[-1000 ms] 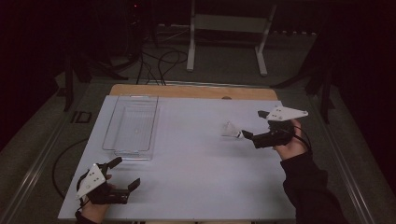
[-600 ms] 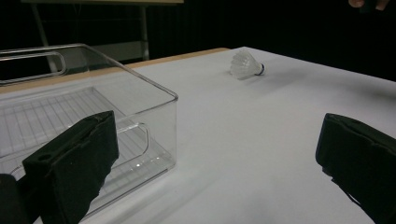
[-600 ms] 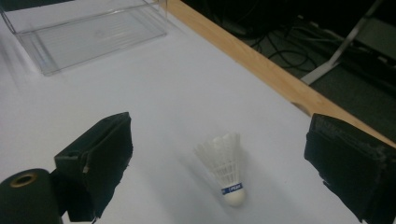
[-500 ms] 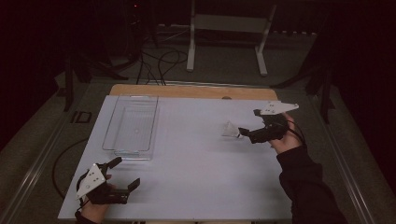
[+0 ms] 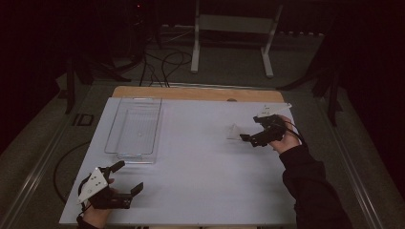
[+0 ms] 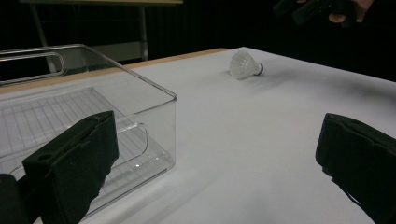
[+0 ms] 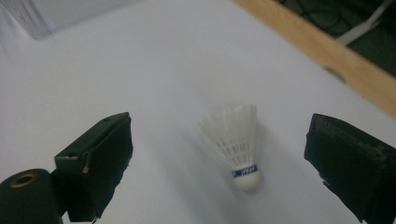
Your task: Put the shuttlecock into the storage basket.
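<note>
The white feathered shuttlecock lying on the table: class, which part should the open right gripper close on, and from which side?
Probably the white feathered shuttlecock's narrow waist above the blue band, jaws either side: it lies on its side between the right gripper's open jaws.

— Can any writing be read here?
— Just one spot: the shuttlecock (image 7: 239, 144) carries a blue band just above its cork base, with small white lettering on it.
— What does the lettering say?
— It is too small and blurred to make out in the right gripper view, and nothing else bears a readable label, number or sign.
</note>
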A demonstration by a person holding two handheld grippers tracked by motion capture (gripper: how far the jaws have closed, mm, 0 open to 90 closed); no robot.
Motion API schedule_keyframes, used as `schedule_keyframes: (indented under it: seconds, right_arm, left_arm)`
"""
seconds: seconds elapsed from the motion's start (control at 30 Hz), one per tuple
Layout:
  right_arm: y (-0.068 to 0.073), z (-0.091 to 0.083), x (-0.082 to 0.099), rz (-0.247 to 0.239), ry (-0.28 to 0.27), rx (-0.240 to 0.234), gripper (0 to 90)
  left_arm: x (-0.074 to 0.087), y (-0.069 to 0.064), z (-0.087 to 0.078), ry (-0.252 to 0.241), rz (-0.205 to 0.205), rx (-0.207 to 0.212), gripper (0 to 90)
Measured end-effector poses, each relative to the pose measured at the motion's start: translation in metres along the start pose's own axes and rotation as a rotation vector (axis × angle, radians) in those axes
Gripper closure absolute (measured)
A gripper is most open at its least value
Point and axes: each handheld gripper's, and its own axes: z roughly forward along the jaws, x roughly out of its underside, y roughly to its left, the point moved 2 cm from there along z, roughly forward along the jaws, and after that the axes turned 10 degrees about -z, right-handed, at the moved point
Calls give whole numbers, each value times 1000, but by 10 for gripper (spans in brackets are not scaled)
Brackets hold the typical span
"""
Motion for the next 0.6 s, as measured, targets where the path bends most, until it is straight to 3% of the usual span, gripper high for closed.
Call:
schedule_keyframes:
  seconds: [0.6]
  right_arm:
    - [-9, 30, 16, 15, 145, -80, 83]
  left_arm:
    - [1, 0, 1, 1, 0, 3, 0]
